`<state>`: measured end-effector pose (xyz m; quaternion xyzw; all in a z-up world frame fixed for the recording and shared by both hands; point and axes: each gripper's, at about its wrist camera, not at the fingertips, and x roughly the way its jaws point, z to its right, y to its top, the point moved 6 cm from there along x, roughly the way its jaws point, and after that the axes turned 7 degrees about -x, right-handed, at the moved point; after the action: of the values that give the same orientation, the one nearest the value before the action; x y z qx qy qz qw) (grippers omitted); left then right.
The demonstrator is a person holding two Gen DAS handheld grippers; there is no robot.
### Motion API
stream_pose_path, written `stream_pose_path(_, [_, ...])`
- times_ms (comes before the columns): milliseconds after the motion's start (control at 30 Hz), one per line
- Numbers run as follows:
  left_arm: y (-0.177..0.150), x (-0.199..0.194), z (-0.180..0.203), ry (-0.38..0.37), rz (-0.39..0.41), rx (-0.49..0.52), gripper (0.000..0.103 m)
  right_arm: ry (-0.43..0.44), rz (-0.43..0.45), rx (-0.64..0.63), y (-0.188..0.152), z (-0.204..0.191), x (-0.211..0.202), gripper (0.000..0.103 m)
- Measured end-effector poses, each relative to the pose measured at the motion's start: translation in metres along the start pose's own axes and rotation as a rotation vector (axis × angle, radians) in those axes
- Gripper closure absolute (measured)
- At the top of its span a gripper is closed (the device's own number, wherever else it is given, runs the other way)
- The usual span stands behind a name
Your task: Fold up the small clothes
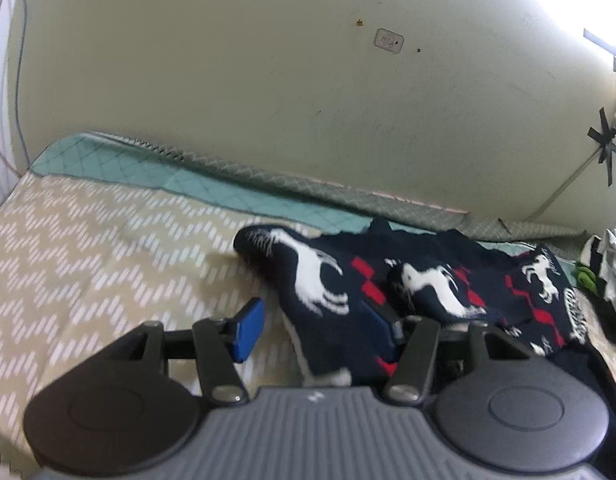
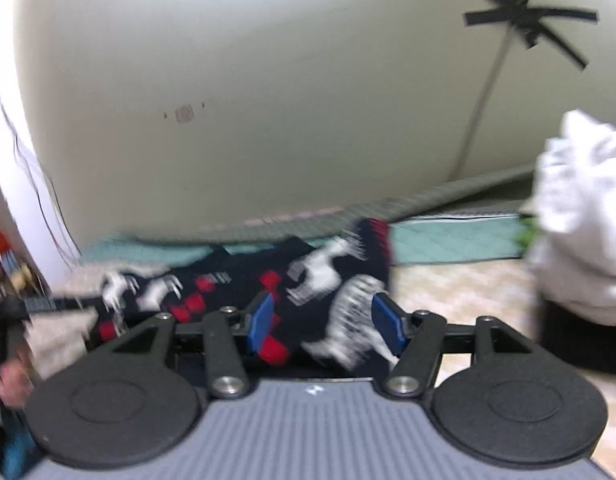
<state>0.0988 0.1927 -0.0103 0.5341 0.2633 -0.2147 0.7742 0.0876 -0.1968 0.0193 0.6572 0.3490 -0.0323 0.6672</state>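
A small navy knit garment (image 1: 428,280) with white horses and red squares lies crumpled on the beige zigzag bedsheet (image 1: 68,248). My left gripper (image 1: 316,328) hovers over its near edge with jaws apart. The left blue pad (image 1: 250,330) stands clear over bare sheet, and cloth bunches against the right finger (image 1: 382,326). In the blurred right wrist view the same garment (image 2: 228,280) stretches leftward under my right gripper (image 2: 326,324). That gripper stands open, its blue pads (image 2: 260,322) on either side of a horse-patterned fold and not pressing on it.
A heap of white clothes (image 2: 580,220) sits at the right, also seen as a white pile (image 1: 612,268) beside a green item (image 1: 586,276). A teal quilt (image 1: 108,160) lines the pale wall (image 1: 268,80). A hand (image 2: 8,380) shows at the lower left.
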Motion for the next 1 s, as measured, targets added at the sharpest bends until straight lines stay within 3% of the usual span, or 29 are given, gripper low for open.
stream_pose_path(133, [-0.025,-0.025,0.005,-0.029,-0.029,0.019,0.048,-0.006,-0.047,0.003,-0.016,0.024,0.006,0.049])
stream_pose_path(267, [-0.055,-0.022,0.016,0.028,-0.097,0.045,0.051,0.024,-0.102,-0.022,-0.028,0.015,0.033,0.052])
stream_pose_path(300, [-0.059,-0.019,0.019,0.052,-0.099,0.053,0.053,0.029,-0.114,-0.039,-0.029,0.012,0.04,0.067])
stream_pose_path(333, [-0.061,-0.018,0.023,0.076,-0.083,0.076,0.059,0.027,-0.115,-0.061,-0.031,0.01,0.043,0.096])
stream_pose_path(367, [-0.062,-0.015,0.026,0.093,-0.082,0.091,0.08,-0.005,-0.096,-0.076,-0.03,0.01,0.045,0.102])
stream_pose_path(400, [-0.062,-0.016,0.029,0.12,-0.075,0.1,0.094,-0.053,-0.077,-0.061,-0.027,0.018,0.045,0.103])
stream_pose_path(533, [-0.064,-0.016,0.026,0.136,-0.07,0.076,0.094,-0.129,-0.074,0.16,-0.034,0.068,0.043,0.103])
stream_pose_path(667, [-0.066,-0.022,0.025,0.148,-0.074,0.08,0.09,-0.079,-0.089,0.1,-0.035,0.056,0.029,0.103])
stream_pose_path(700, [-0.068,-0.026,0.024,0.146,-0.079,0.076,0.09,-0.068,-0.079,0.104,-0.035,0.054,0.021,0.088])
stream_pose_path(733, [-0.07,-0.031,0.022,0.141,-0.083,0.074,0.09,-0.049,-0.061,0.115,-0.036,0.054,0.008,0.064])
stream_pose_path(800, [-0.08,-0.046,0.019,0.13,-0.09,0.091,0.087,-0.025,-0.037,0.122,-0.038,0.054,-0.017,0.061])
stream_pose_path(933, [-0.112,-0.093,0.023,0.087,-0.117,0.139,0.081,0.119,-0.054,0.159,-0.065,0.052,-0.077,0.062])
stream_pose_path(1000, [-0.128,-0.118,0.025,0.047,-0.138,0.154,0.07,0.175,-0.063,0.152,-0.083,0.046,-0.109,0.062])
